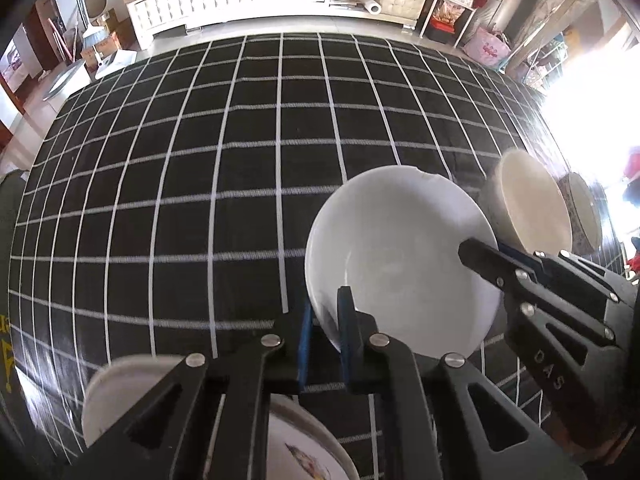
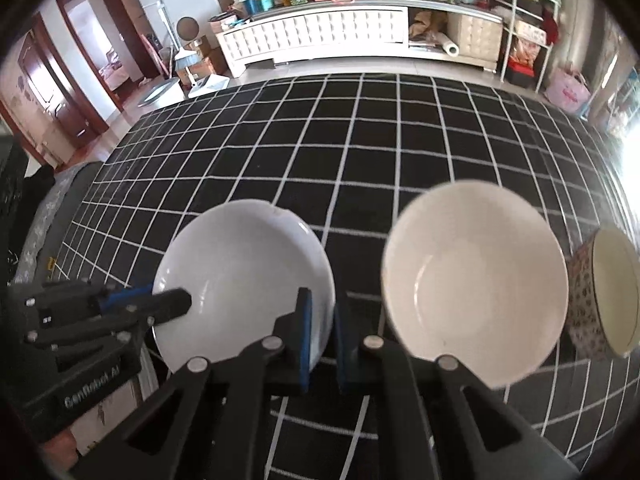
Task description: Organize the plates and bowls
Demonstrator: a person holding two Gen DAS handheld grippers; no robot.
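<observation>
A plain white bowl is held over the black checked cloth by both grippers. My left gripper is shut on the bowl's near-left rim, one pad inside and one outside. My right gripper is shut on the opposite rim in the same way. Each gripper shows in the other's view: the right gripper and the left gripper. A cream bowl sits just right of the white one.
A bowl with a flowered outside stands at the far right. Under my left gripper lie a decorated plate and a white dish. A white cabinet and shelves stand beyond the table's far edge.
</observation>
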